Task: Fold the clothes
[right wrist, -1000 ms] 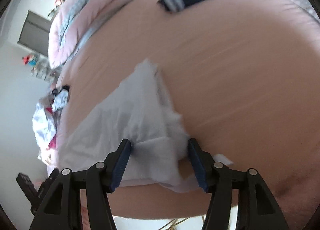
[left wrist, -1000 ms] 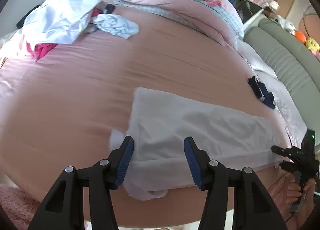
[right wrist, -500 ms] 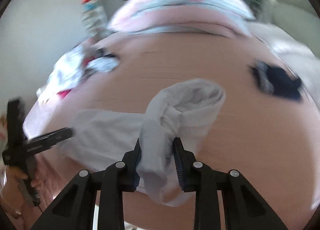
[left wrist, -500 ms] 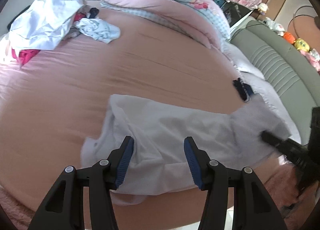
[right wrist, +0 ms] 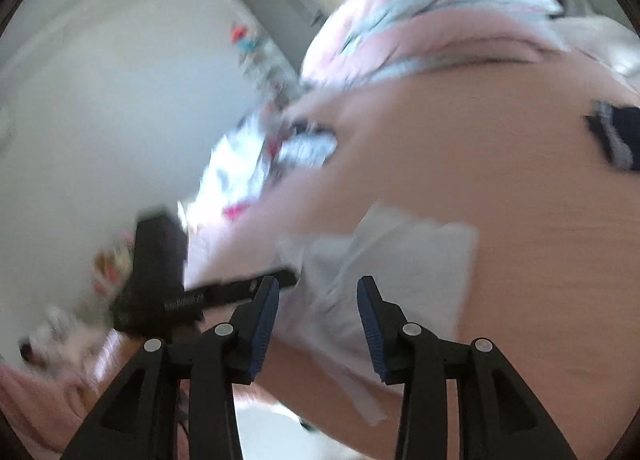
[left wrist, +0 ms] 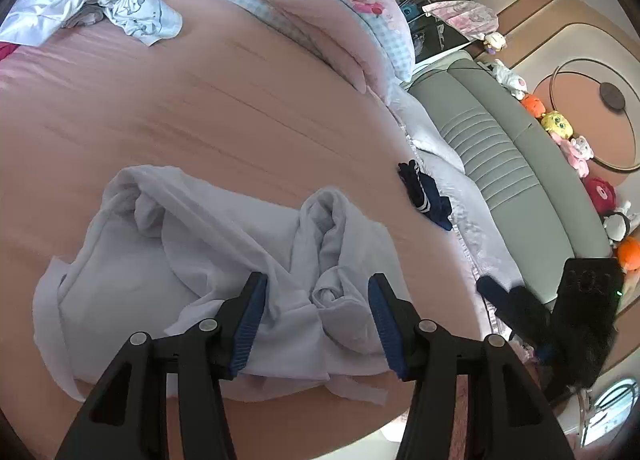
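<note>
Hovering over the near edge of the bed, the left tongs (left wrist: 316, 320) are spread wide with nothing between the blue pads, and the white garment (left wrist: 208, 260) lies directly under and ahead of them. The right tongs (right wrist: 318, 324) are spread too and hold nothing; their view is badly blurred, but the same garment (right wrist: 400, 260) shows just ahead and slightly right of their tips. In the left view the cloth is bunched rather than flat: a rolled hump rises just beyond the fingers, another ridge sits at the far left corner, and the long axis runs left to right along the near edge of the bed. By my reading the left tongs are the nearer pair, since their fingers straddle the middle of the heap, so a pinch on the hump would likely come from that side, while the right tongs would have to come back in from the right end. The pink sheet (left wrist: 200, 100) is smooth apart from faint creases. Farther off lie a small dark garment (left wrist: 424, 196) to the right, a pile of clothes (left wrist: 100, 0) at the far left, a rolled quilt (left wrist: 320, 12), and a grey headboard (left wrist: 500, 164) lined with plush toys (left wrist: 560, 128).
</note>
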Action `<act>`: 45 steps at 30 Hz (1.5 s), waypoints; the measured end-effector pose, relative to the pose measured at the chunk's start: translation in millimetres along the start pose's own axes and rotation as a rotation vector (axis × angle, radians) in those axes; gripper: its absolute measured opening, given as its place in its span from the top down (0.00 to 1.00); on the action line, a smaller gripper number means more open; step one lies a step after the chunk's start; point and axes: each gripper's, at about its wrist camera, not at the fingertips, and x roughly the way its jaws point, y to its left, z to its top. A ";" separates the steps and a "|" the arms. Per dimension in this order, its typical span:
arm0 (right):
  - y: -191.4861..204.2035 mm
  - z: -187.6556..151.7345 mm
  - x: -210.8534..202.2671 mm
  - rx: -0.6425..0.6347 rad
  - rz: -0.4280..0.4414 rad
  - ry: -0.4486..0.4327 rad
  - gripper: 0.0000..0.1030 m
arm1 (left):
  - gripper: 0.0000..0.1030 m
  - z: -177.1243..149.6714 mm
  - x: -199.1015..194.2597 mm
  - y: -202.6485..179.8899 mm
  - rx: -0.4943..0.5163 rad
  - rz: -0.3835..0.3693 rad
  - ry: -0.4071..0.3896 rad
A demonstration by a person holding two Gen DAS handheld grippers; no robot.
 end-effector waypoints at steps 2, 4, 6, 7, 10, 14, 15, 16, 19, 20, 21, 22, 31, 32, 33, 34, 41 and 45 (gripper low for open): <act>-23.1 3.3 -12.0 0.092 -0.063 -0.058 0.61 | 0.52 -0.1 -5.7 -6.1 0.024 0.025 -0.033; -44.4 3.5 -3.4 0.153 -0.197 -0.020 0.61 | 0.52 0.1 -15.6 -13.4 0.075 0.133 -0.072; -54.0 -0.4 16.7 0.162 -0.277 0.052 0.61 | 0.52 0.2 -24.8 -18.7 0.129 0.288 -0.098; -56.4 -2.8 25.5 0.165 -0.296 0.084 0.61 | 0.52 0.0 -23.2 -13.0 0.119 0.363 -0.062; -54.5 -6.9 40.3 0.180 -0.281 0.123 0.61 | 0.52 -8.1 -24.4 21.2 0.018 0.497 0.062; -47.2 -9.7 60.0 0.149 -0.311 0.168 0.61 | 0.52 -6.5 -58.8 31.8 -0.074 0.506 -0.037; -46.0 -9.7 64.1 0.145 -0.316 0.177 0.61 | 0.52 -4.2 -66.3 30.4 -0.069 0.525 -0.070; -44.9 -10.9 65.3 0.145 -0.316 0.179 0.61 | 0.52 -2.1 -72.1 29.6 -0.067 0.508 -0.096; -47.0 -12.8 64.2 0.148 -0.319 0.187 0.61 | 0.52 1.1 -75.3 24.9 -0.042 0.446 -0.103; -51.3 -14.6 61.1 0.154 -0.318 0.193 0.61 | 0.52 1.3 -69.9 20.7 -0.019 0.420 -0.073; -52.5 -15.7 61.3 0.156 -0.318 0.202 0.61 | 0.52 1.3 -56.7 12.2 0.006 0.402 -0.030; -53.8 -16.7 61.5 0.159 -0.317 0.212 0.61 | 0.52 -0.7 -49.0 8.0 0.038 0.396 0.004; -56.1 -19.6 61.8 0.156 -0.325 0.250 0.61 | 0.53 11.1 -17.6 1.2 0.166 0.623 0.034; -56.3 -18.8 60.4 0.160 -0.325 0.247 0.61 | 0.53 13.3 -26.7 -8.1 0.183 0.594 -0.011; -56.7 -17.7 58.3 0.165 -0.324 0.239 0.61 | 0.52 15.4 -34.3 -17.5 0.199 0.556 -0.048; -56.9 -16.4 56.6 0.175 -0.318 0.228 0.61 | 0.52 16.3 -33.3 -27.2 0.210 0.470 -0.041; -62.9 -10.2 59.9 0.212 -0.322 0.215 0.61 | 0.52 -0.1 38.5 -42.3 0.176 0.225 0.188; -63.2 -11.9 58.4 0.220 -0.327 0.223 0.61 | 0.55 -12.8 52.0 -42.8 0.141 0.190 0.195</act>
